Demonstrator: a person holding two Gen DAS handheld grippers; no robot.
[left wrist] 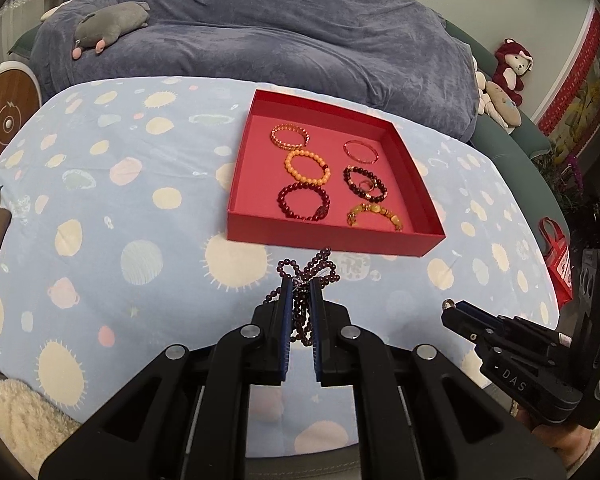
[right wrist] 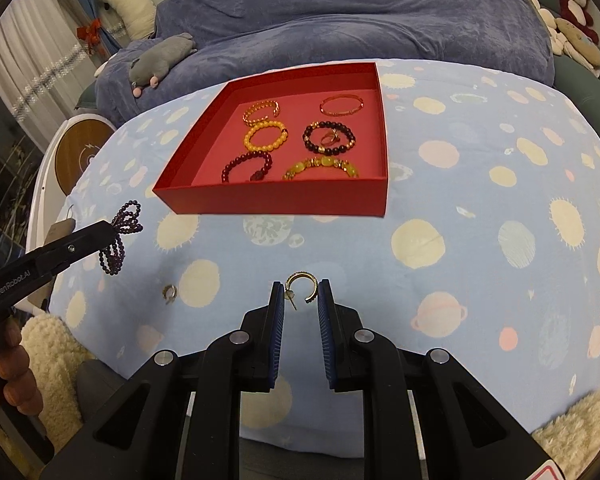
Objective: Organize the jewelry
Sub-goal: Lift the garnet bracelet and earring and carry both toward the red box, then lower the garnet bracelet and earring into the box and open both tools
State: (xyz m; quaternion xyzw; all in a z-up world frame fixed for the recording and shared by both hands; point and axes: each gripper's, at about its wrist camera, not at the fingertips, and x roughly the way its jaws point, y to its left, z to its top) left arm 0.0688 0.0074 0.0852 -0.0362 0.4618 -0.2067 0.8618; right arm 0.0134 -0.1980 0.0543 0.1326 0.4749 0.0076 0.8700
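A red tray lies on the blue patterned cloth with several bracelets and a ring inside. My left gripper is shut on a dark purple bead strand and holds it above the cloth, just in front of the tray's near wall. My right gripper is shut on a gold hoop earring, gripped between its fingertips above the cloth. A second gold earring lies on the cloth to the left.
A blue-covered sofa with a grey plush toy runs behind the table. A red plush sits at the right. A fluffy cream cushion lies at the near left edge. A red bag hangs at right.
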